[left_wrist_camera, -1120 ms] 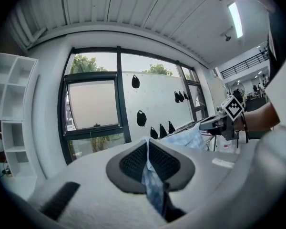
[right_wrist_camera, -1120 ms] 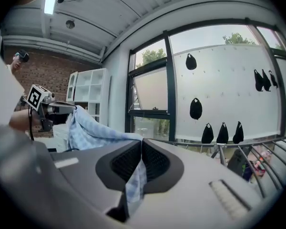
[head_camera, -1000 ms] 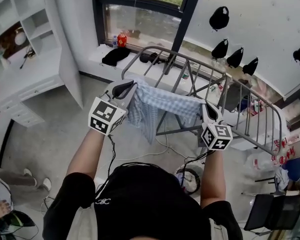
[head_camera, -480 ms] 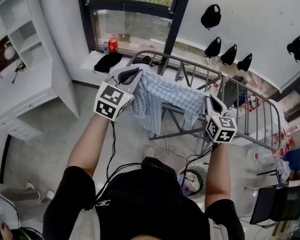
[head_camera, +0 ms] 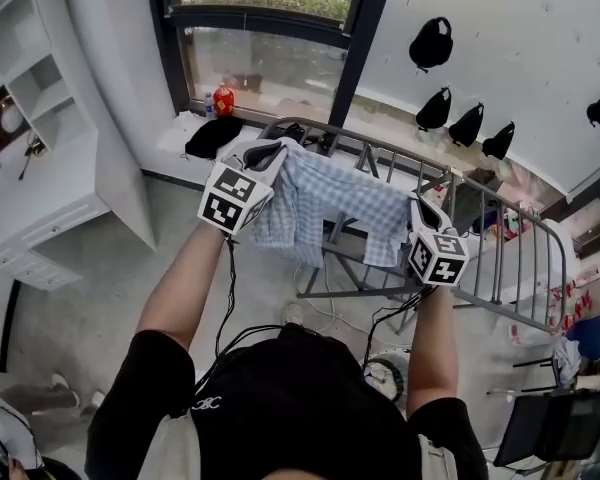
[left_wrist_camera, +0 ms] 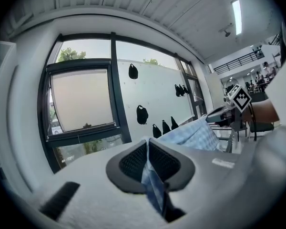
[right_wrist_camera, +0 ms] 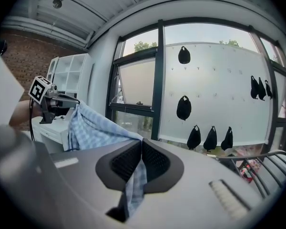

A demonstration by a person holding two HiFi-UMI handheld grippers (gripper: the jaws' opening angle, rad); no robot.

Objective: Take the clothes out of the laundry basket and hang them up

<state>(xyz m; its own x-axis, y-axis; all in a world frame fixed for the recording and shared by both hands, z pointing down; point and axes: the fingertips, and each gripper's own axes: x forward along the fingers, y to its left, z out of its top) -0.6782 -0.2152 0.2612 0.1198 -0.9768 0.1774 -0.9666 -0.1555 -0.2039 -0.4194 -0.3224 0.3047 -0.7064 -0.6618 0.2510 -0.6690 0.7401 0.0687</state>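
A light blue checked shirt (head_camera: 325, 208) is stretched between my two grippers above the near rails of a grey metal drying rack (head_camera: 490, 243). My left gripper (head_camera: 270, 156) is shut on the shirt's left edge, and the checked cloth (left_wrist_camera: 150, 182) runs between its black pads. My right gripper (head_camera: 420, 211) is shut on the shirt's right edge, with cloth (right_wrist_camera: 133, 185) pinched between its pads. In the right gripper view the shirt (right_wrist_camera: 93, 128) slopes away to the left gripper (right_wrist_camera: 52, 99). No laundry basket shows in any view.
A dark-framed window (head_camera: 270, 28) with a sill holding a red bottle (head_camera: 223, 99) and a black garment (head_camera: 212, 136) lies beyond the rack. White shelving and a desk (head_camera: 40, 168) stand at the left. Black caps (head_camera: 432, 41) hang on the white wall. Cables trail on the floor.
Both grippers have carried the shirt forward, from in front of the rack to over its near rails. The shirt stays spread between them, and the window looks closer.
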